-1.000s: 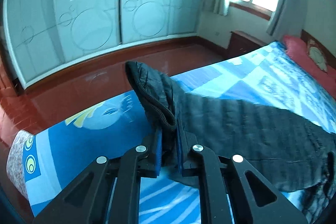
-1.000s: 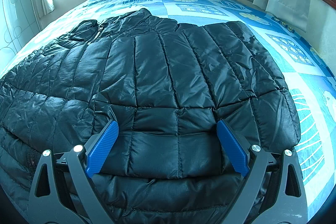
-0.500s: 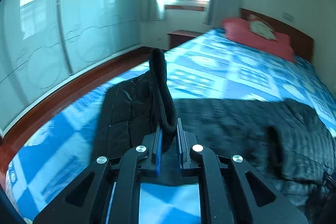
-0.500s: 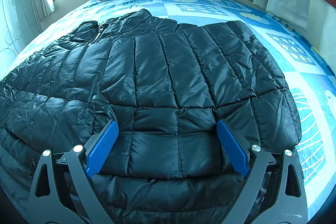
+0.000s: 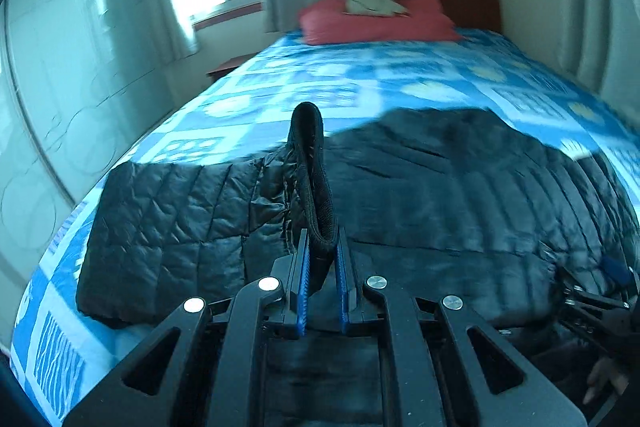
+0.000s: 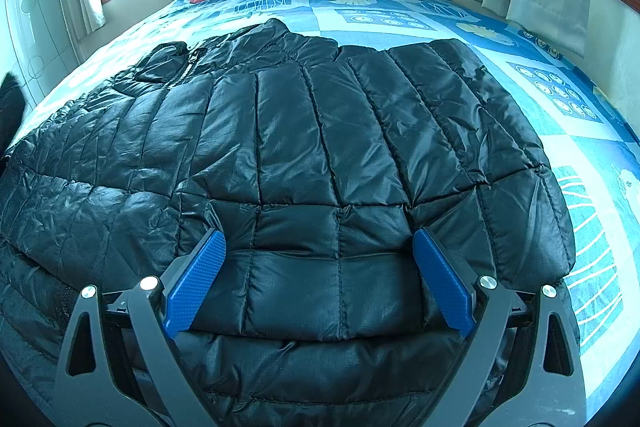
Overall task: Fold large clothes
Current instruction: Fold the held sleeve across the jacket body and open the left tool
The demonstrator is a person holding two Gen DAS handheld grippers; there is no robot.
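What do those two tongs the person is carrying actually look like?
The left tongs have black angular arms with triangular cut-outs, round silver rivets at the joints, and two thin flat blue pads with a ribbed face. The right tongs have the same build but look grey, with silver rivets and wider blue pads in a fine dotted texture. No cables, markings or sleeves show.
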